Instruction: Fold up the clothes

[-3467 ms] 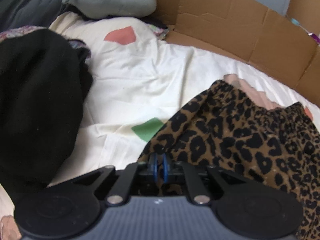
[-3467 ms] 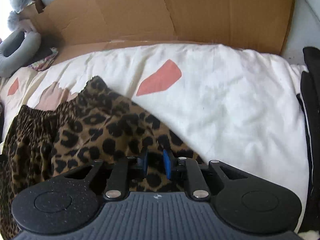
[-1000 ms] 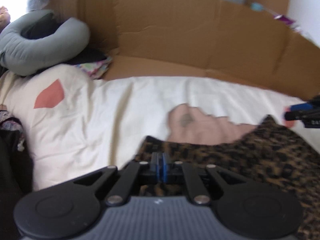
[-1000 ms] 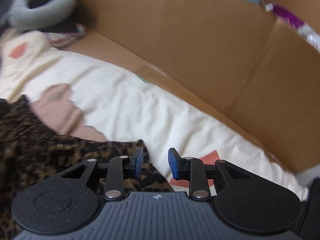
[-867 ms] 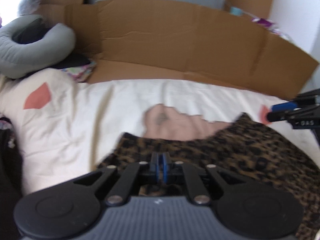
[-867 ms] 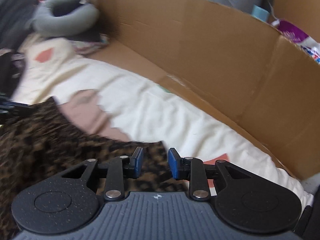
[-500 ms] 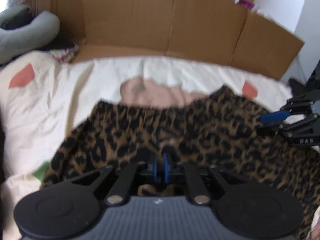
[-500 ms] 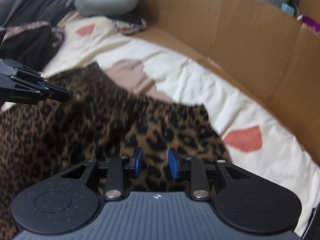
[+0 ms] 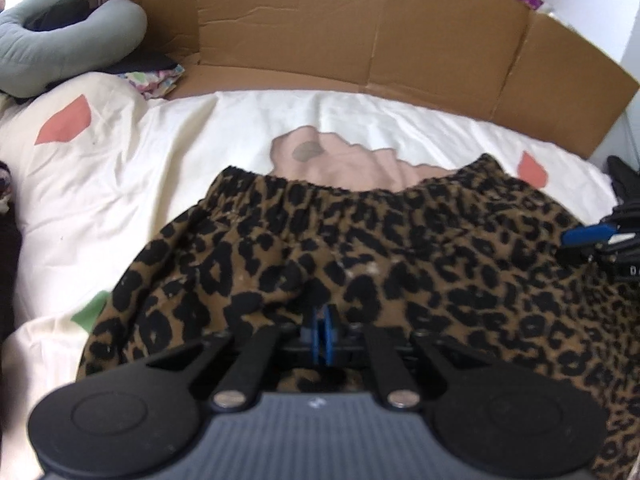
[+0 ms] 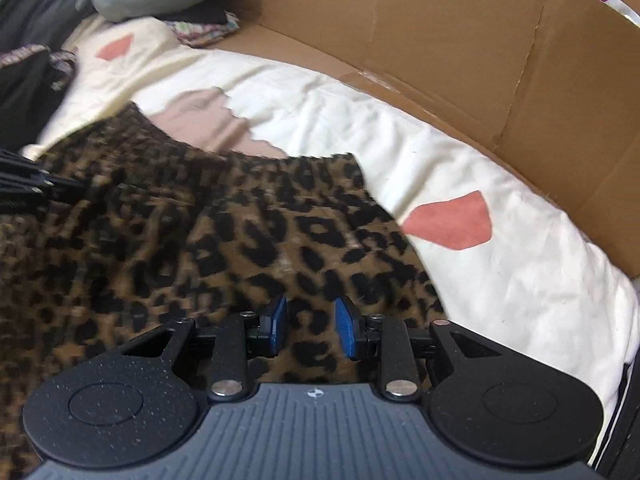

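Observation:
A leopard-print garment with an elastic waistband (image 9: 400,248) lies spread on the cream bedsheet (image 9: 120,184), waistband toward the cardboard. My left gripper (image 9: 322,334) is shut, its blue pads pinching a fold of the leopard fabric at the near edge. My right gripper (image 10: 308,326) is open, its blue pads apart just above the garment (image 10: 240,240) near its right side, holding nothing. The right gripper's blue fingertips (image 9: 588,236) show at the right edge of the left wrist view. The left gripper's dark fingers (image 10: 28,188) show at the left edge of the right wrist view.
A brown cardboard wall (image 9: 360,32) runs along the far side of the bed. A grey neck pillow (image 9: 60,44) and a patterned cloth (image 9: 154,80) lie at the back left. Dark clothing (image 10: 28,80) sits at the left, black items (image 9: 624,180) at the right.
Both grippers pulled back toward me from the waistband end, so more of the leopard garment now lies spread in front. The left stays shut on fabric; the right stays open.

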Demonstrator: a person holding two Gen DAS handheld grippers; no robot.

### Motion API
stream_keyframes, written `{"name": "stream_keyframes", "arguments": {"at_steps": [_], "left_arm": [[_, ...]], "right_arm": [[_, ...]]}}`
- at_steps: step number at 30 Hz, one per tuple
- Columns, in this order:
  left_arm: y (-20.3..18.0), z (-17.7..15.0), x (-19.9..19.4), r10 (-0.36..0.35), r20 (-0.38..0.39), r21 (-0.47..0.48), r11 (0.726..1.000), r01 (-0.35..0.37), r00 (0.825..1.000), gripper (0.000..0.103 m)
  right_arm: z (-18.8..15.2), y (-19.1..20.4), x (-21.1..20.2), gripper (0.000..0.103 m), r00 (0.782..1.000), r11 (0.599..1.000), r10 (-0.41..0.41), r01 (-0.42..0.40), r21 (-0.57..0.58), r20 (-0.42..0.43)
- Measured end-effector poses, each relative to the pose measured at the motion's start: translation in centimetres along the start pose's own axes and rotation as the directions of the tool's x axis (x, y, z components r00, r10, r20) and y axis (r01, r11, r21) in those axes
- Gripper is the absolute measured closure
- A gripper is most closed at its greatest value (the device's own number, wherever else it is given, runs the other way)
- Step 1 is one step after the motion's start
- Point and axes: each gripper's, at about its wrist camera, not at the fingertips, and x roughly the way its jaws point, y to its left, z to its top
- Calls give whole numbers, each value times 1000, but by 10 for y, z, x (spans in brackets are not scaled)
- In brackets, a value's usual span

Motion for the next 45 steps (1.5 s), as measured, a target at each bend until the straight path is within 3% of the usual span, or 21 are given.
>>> {"name": "stream_keyframes", "arguments": {"at_steps": [5, 8, 12, 17, 20, 24, 28, 32, 37, 40, 45], "left_arm": [[-18, -13, -13, -23, -2, -41, 999, 23, 1000, 94], [-27, -23, -18, -38, -15, -72, 997, 37, 999, 94], [-34, -37, -31, -38, -17, -93, 995, 36, 999, 88], [-37, -58, -47, -59, -49, -144, 988, 52, 997, 84], [-38, -69, -55, -47, -70, -134, 990, 37, 996, 84], [-31, -75, -70, -23, -65, -199, 980, 9, 998, 83], [-28, -77, -85, -3, -52, -214, 977, -8, 999, 83], [-26, -80, -101, 2, -30, -226, 974, -9, 1000, 78], [-13, -89, -123, 23, -11, -258, 966, -25, 1000, 77], [-4, -95, -139, 90, 9, -269, 959, -85, 996, 77], [12, -115, -161, 140, 21, -312, 942, -126, 990, 73]], "right_arm": [[-10, 17, -19, 70, 999, 999, 47, -47, -2, -5], [-23, 24, -17, 70, 999, 999, 33, -32, 19, -26], [-45, 26, -13, 69, 997, 989, 5, 5, 150, -71], [-67, 32, -25, 69, 994, 990, -13, 27, 139, -105], [-80, 36, -32, 68, 992, 991, -24, 40, 130, -126], [-97, 45, -42, 68, 988, 994, -38, 53, 95, -146], [-109, 59, -54, 68, 988, 997, -64, 70, 40, -140], [-118, 67, -78, 68, 995, 998, -55, 57, 27, -81], [-131, 67, -105, 68, 999, 994, -33, 35, 104, -20], [-140, 66, -110, 68, 1000, 992, -25, 27, 124, -16], [-148, 64, -107, 68, 1000, 991, -15, 18, 133, -22]]}}
